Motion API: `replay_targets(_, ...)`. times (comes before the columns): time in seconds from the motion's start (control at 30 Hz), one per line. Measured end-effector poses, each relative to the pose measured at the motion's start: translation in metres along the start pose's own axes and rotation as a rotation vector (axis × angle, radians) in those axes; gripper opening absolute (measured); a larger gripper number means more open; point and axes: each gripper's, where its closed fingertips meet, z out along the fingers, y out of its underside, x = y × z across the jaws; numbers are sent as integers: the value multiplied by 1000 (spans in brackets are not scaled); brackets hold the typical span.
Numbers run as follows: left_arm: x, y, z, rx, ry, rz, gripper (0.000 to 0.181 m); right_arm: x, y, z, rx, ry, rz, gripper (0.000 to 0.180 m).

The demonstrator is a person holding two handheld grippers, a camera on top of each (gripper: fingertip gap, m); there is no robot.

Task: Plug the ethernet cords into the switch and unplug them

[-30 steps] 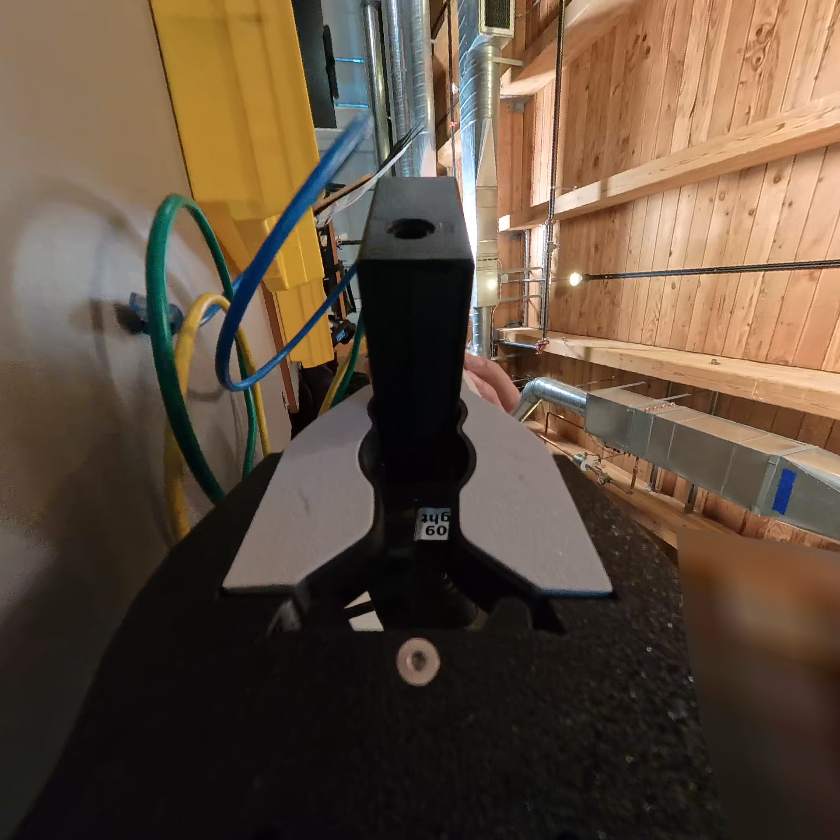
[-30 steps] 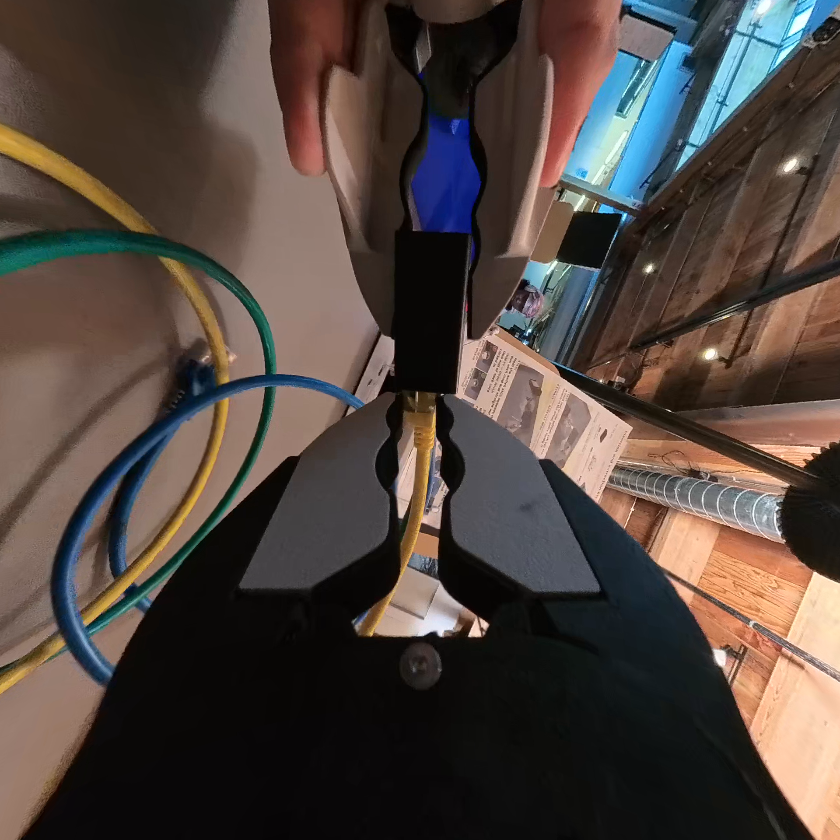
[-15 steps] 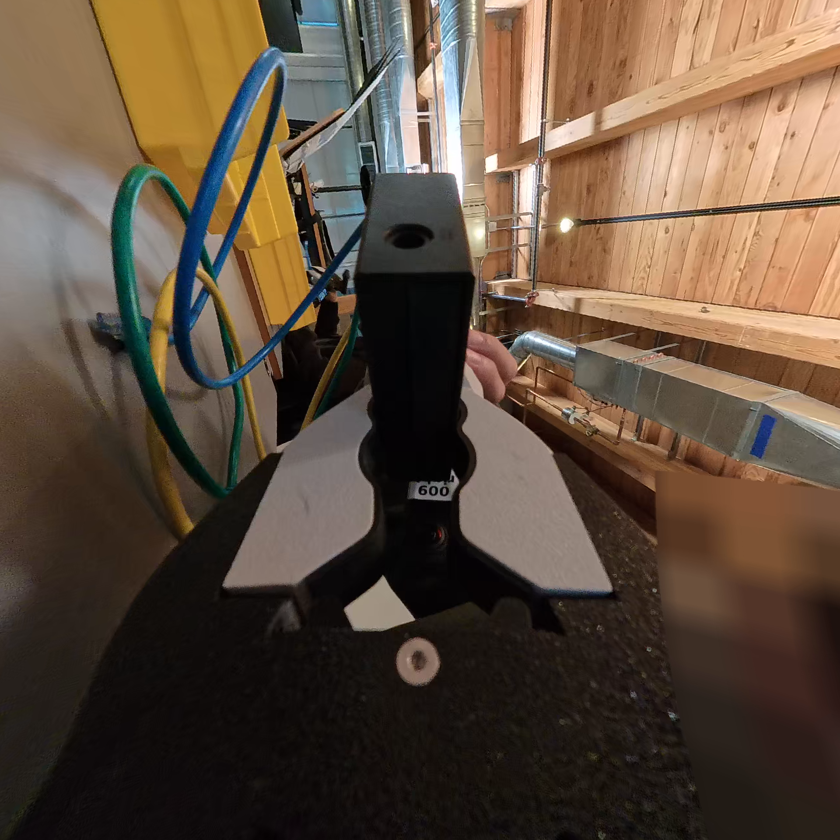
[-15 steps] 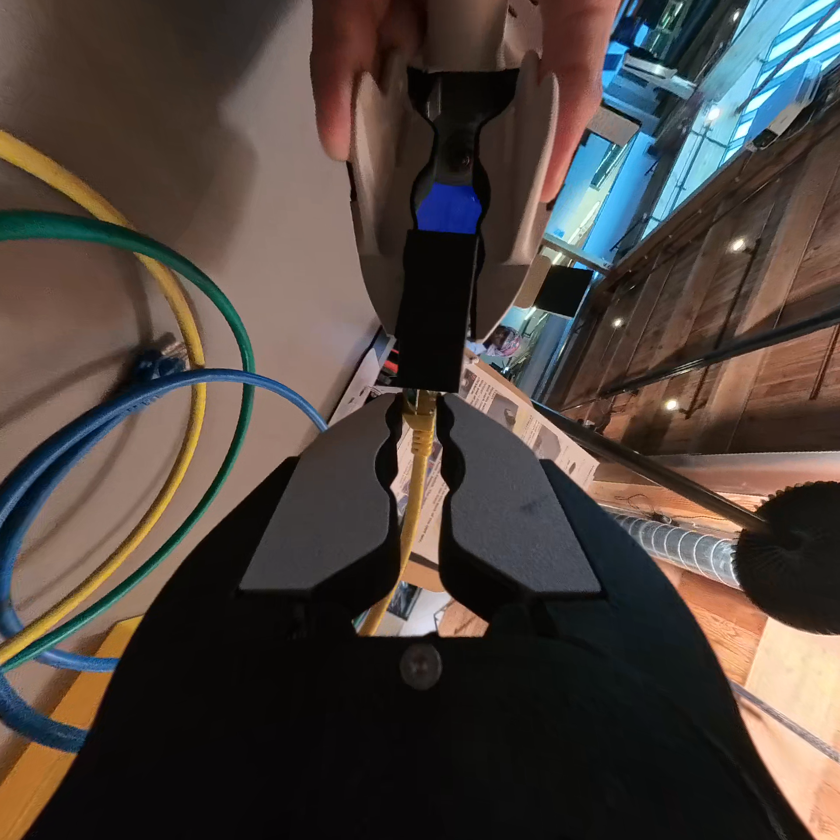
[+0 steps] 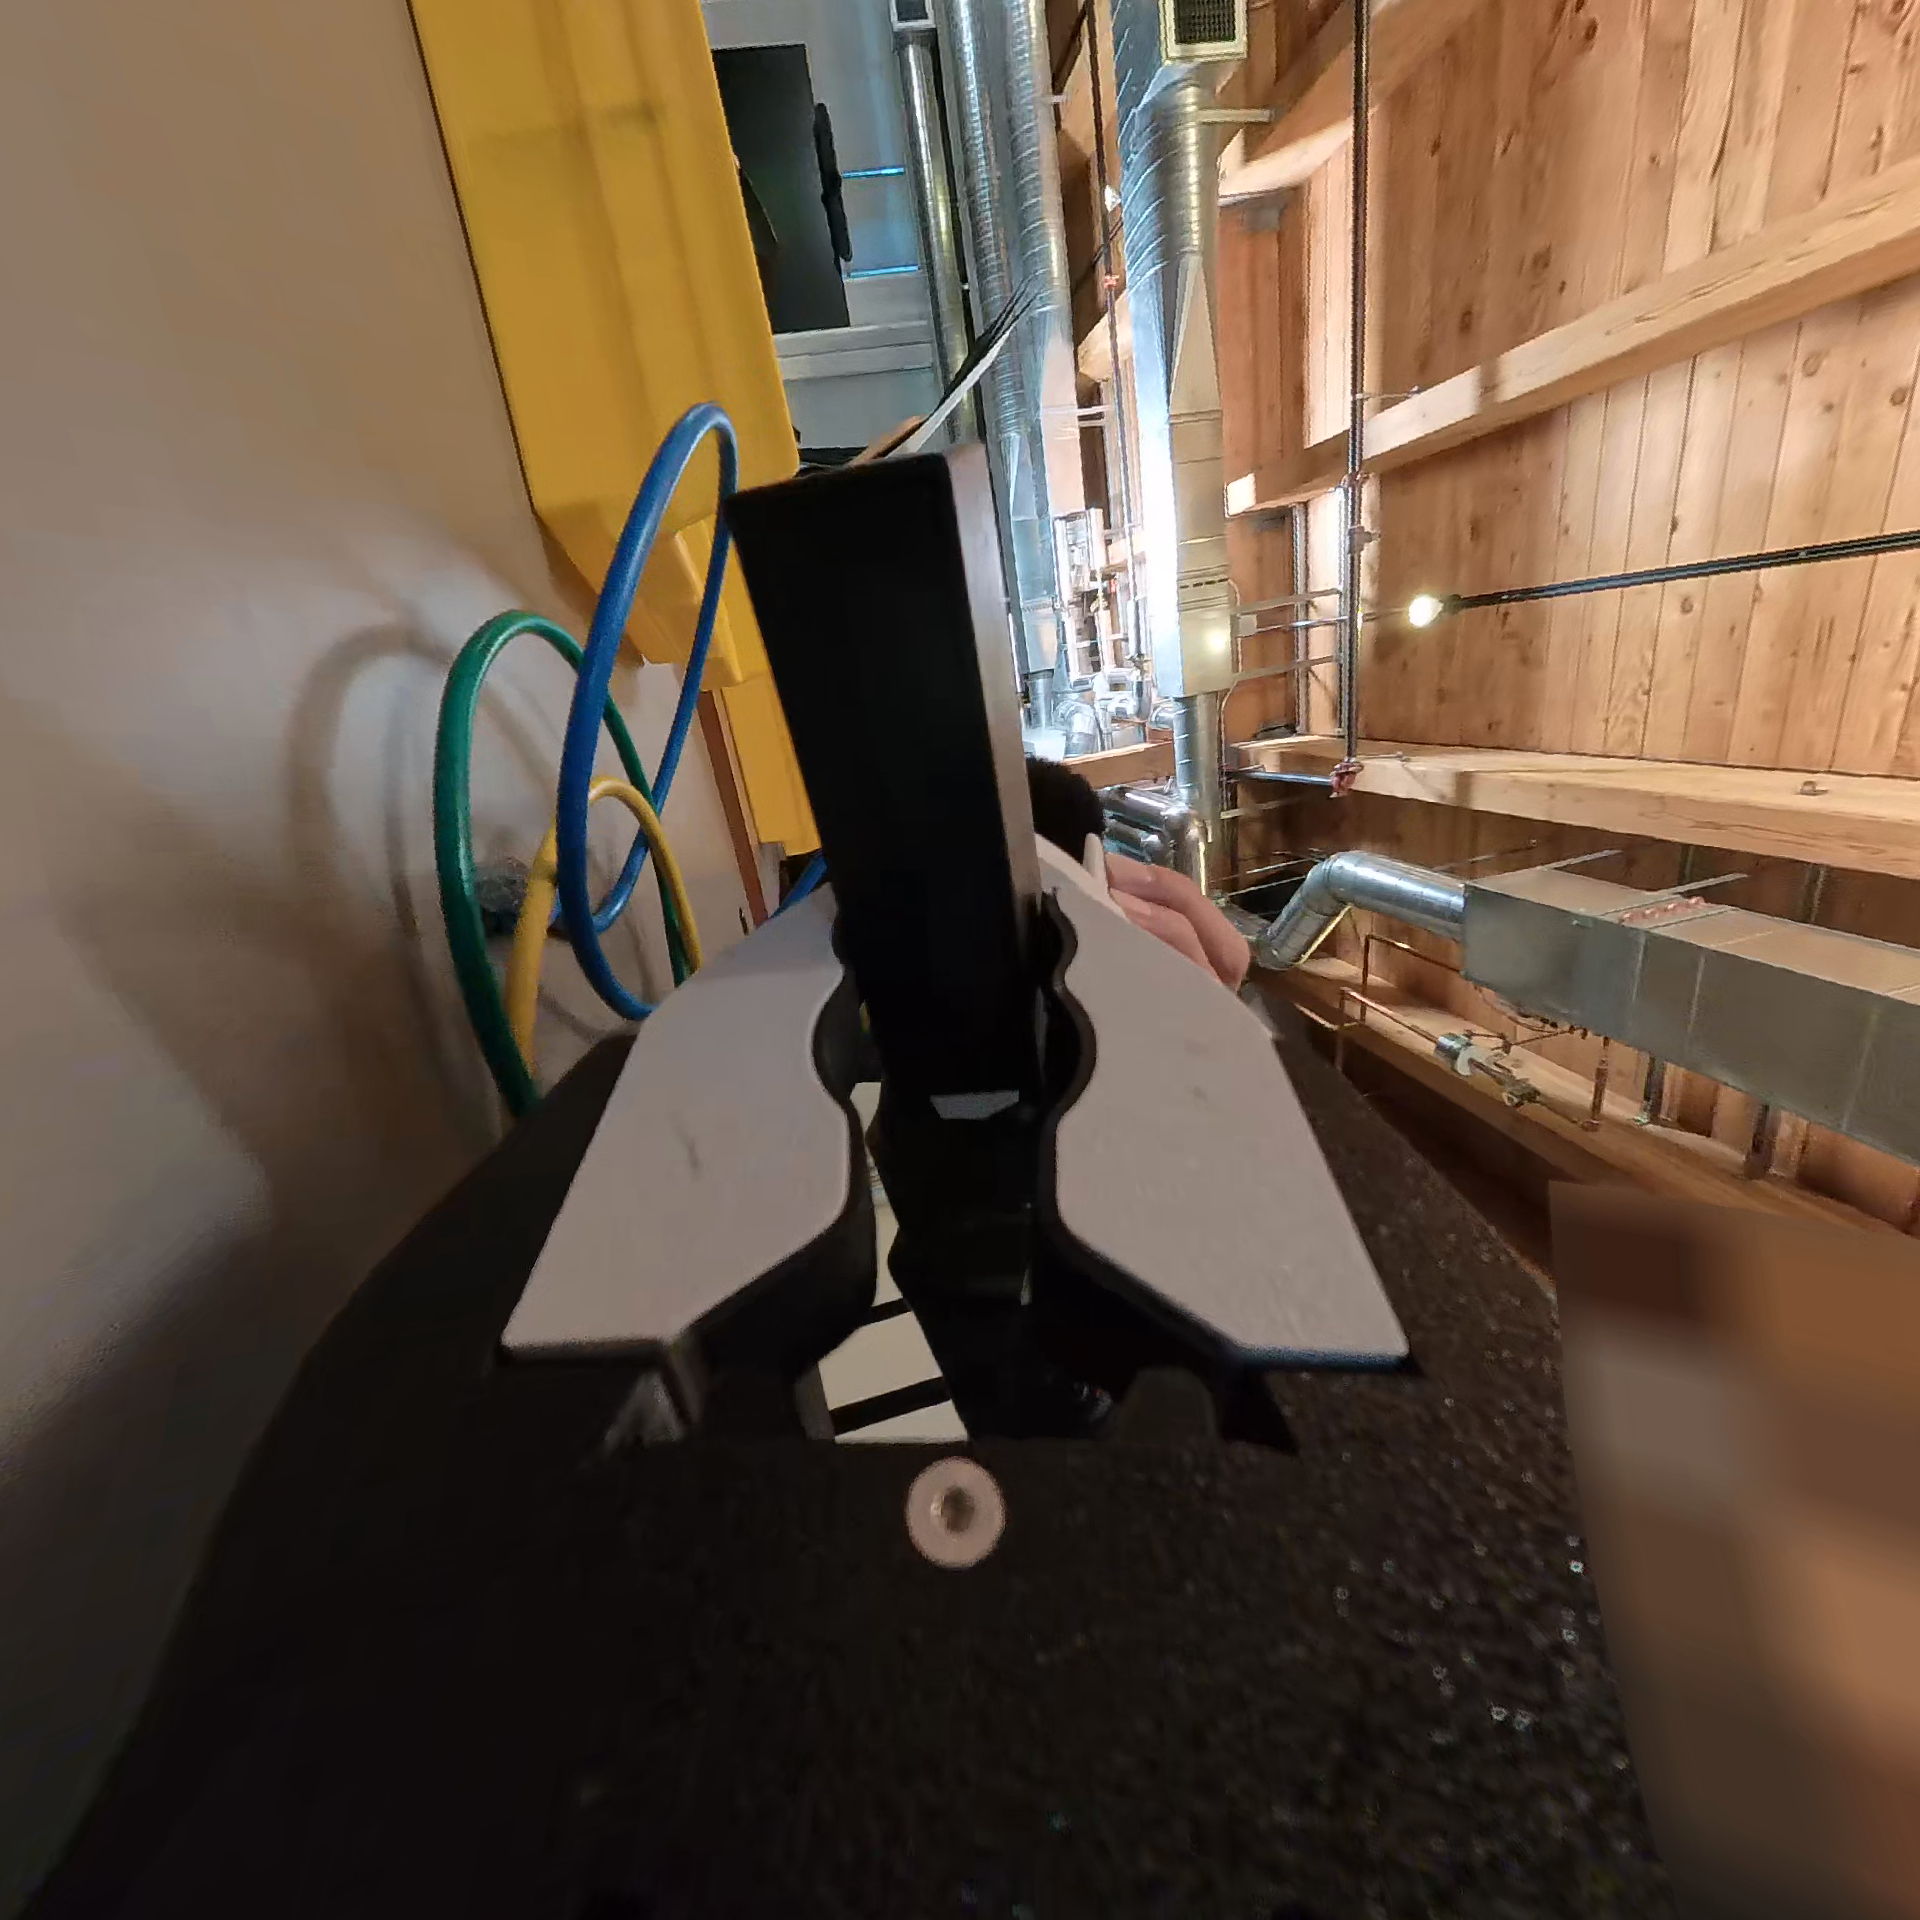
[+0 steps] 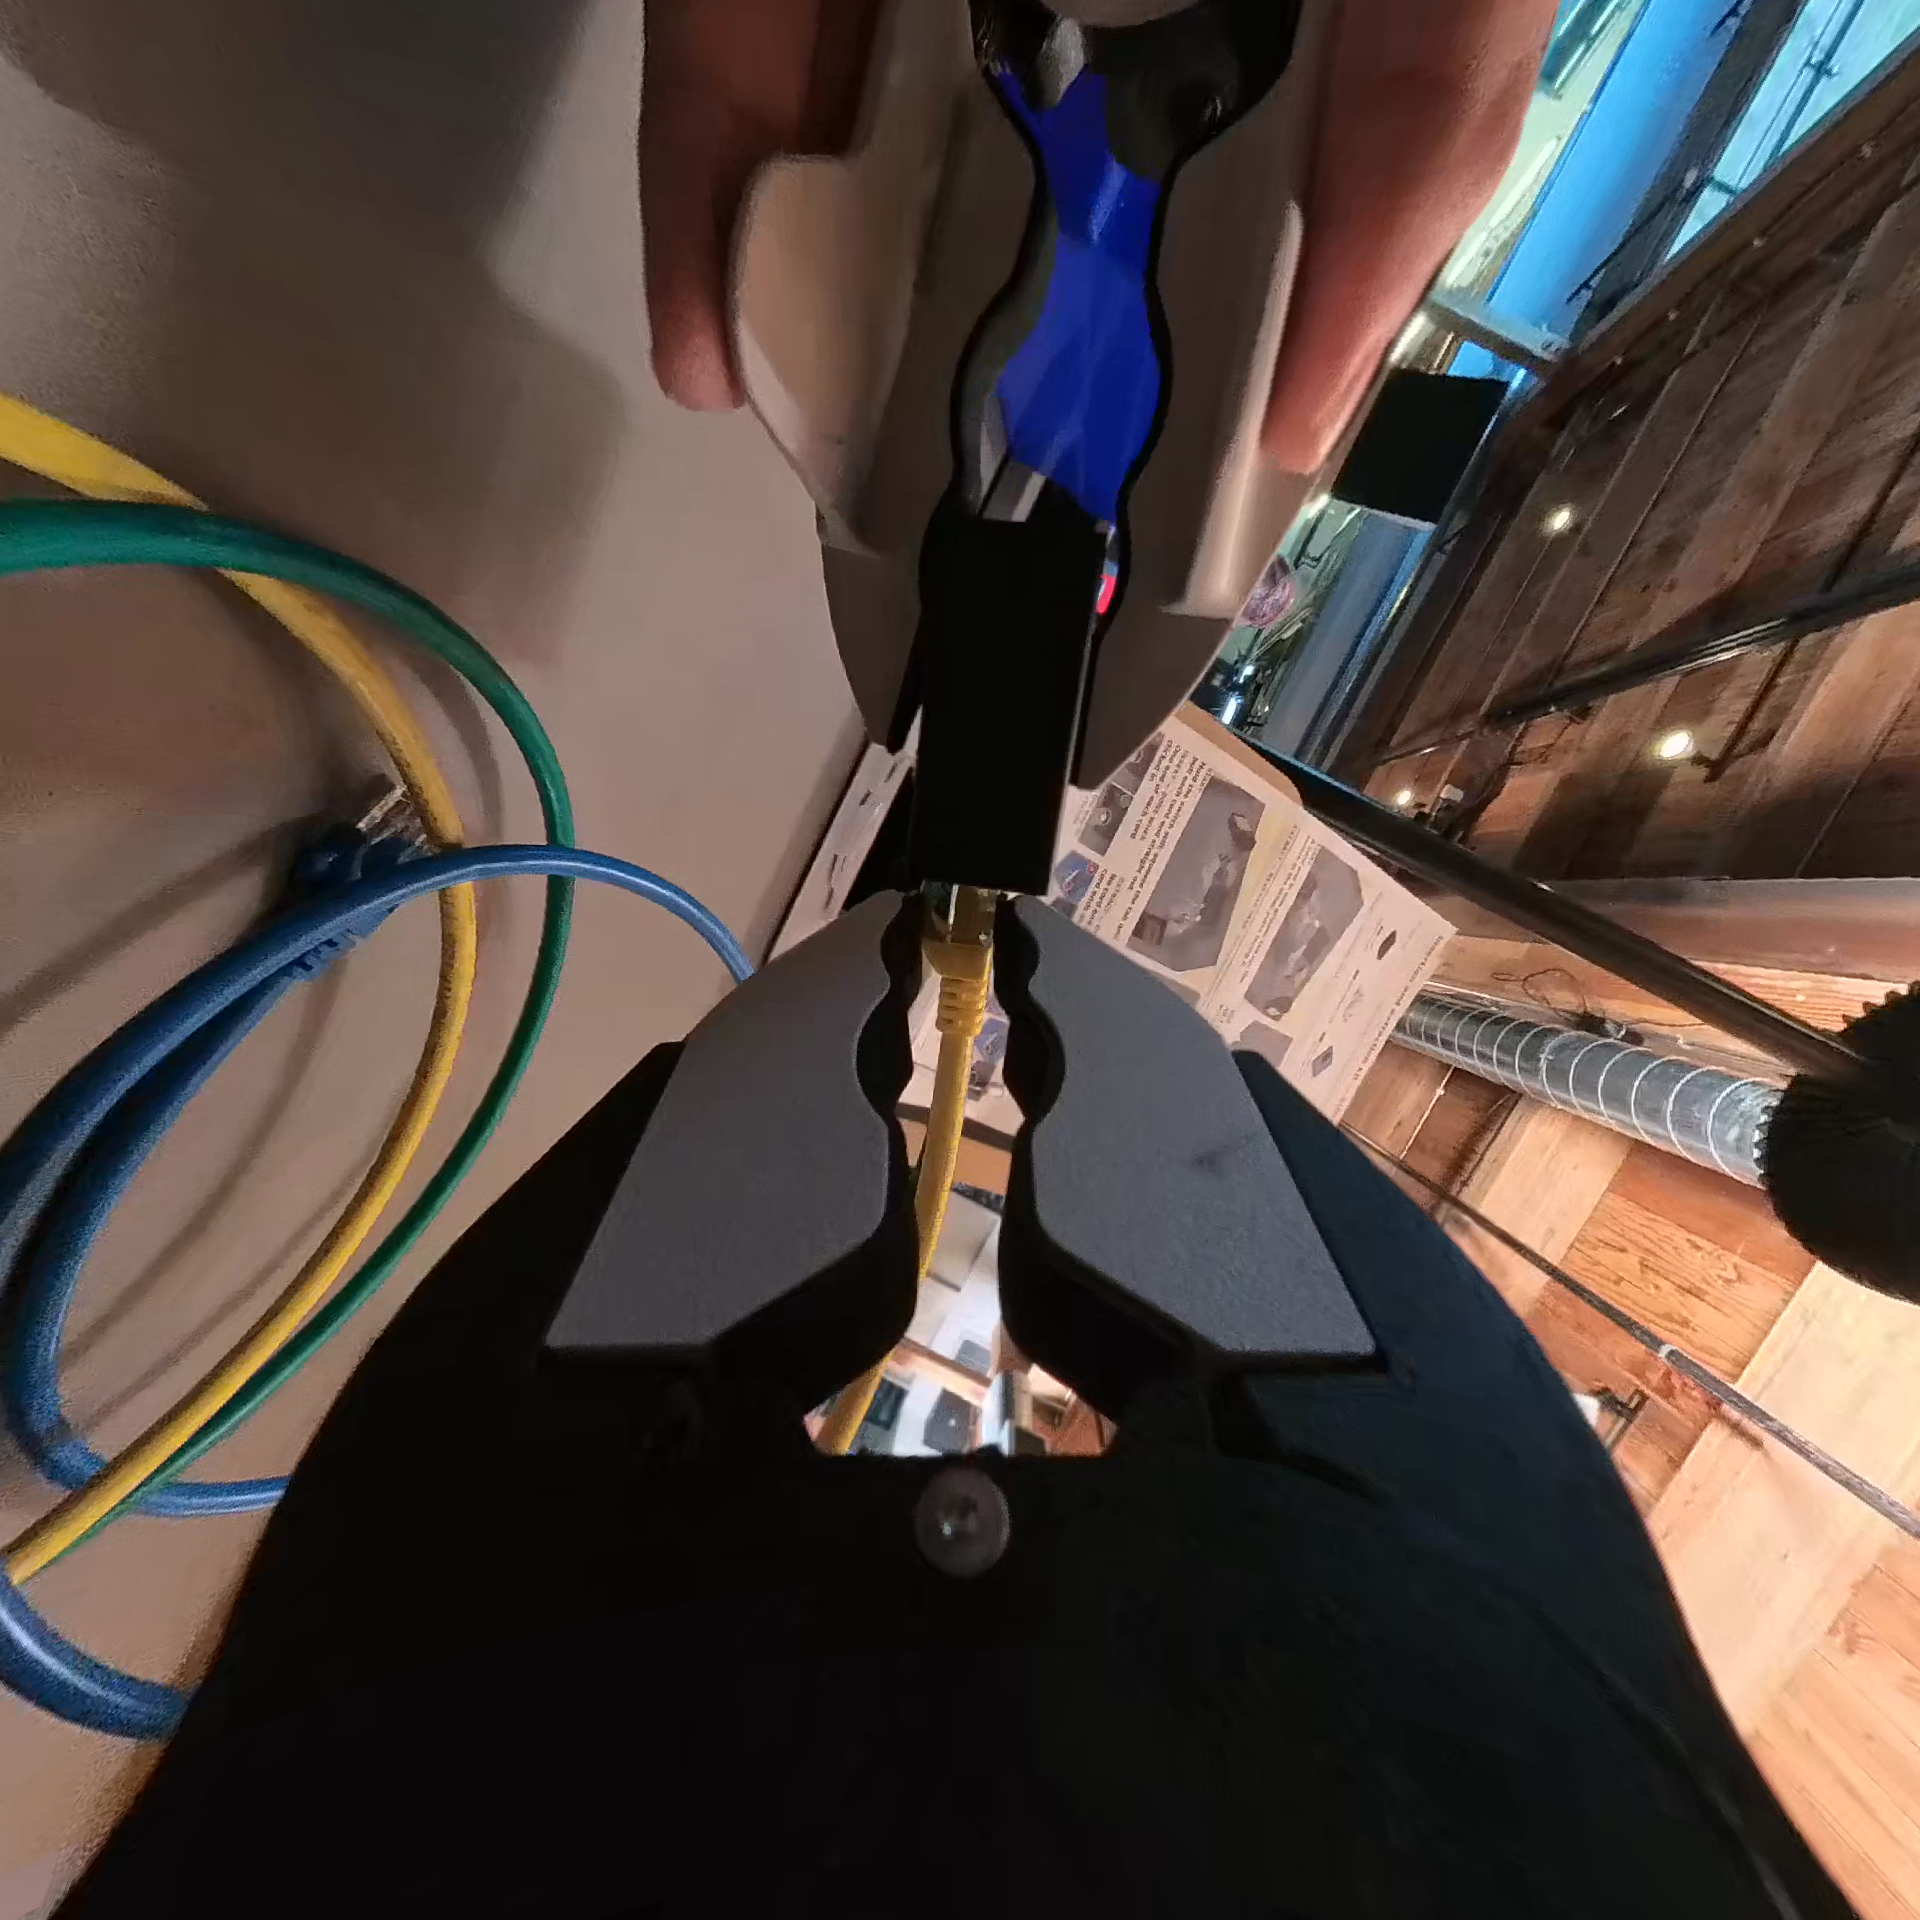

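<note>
Our right claw (image 6: 958,914) is clenched on the yellow cord (image 6: 954,1049) just behind its plug (image 6: 961,920), and the plug's nose meets the near end of the switch (image 6: 997,717). Whether it is seated in a port or only at the mouth, we cannot tell. Our left claw (image 5: 951,997) is clamped on the switch's other end, holding it up off the tabletop (image 6: 343,343), so the black box spans straight between the two claws.

The relation that matters is the line. The switch lies dead ahead of our right claw, its long axis running on from the cord's own, and the two claws face each other along that axis. We judge that any push in or pull out has to travel straight along it, with the left claw bracing against the force. The right claw is the nearer one to the plug and should do the moving.

Off to the side, on the tabletop, the blue cord (image 6: 260,935) and green cord (image 6: 499,675) lie in loose loops with the yellow cord's slack, well apart from the switch. The blue one's plug is free.
</note>
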Motion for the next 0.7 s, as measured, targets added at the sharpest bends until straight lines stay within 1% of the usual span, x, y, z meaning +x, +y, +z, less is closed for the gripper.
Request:
replay_targets(0.13,0,2,-2,-34,20,-25,28,-1,-4,0,31,47,-27,14)
replay_targets(0.23,2,5,-3,-70,22,-4,27,1,-5,-1,66,96,-65,14)
replay_targets(0.43,8,2,-4,-55,20,10,27,8,-5,3,126,145,-42,14)
replay_targets(0.5,9,2,-4,-60,25,7,27,10,-5,4,142,133,-32,14)
replay_targets(0.6,8,-5,-2,-36,35,-6,27,7,-2,8,157,68,42,14)
replay_targets(0.7,1,-14,0,4,15,-18,29,-2,-1,14,156,3,65,14)
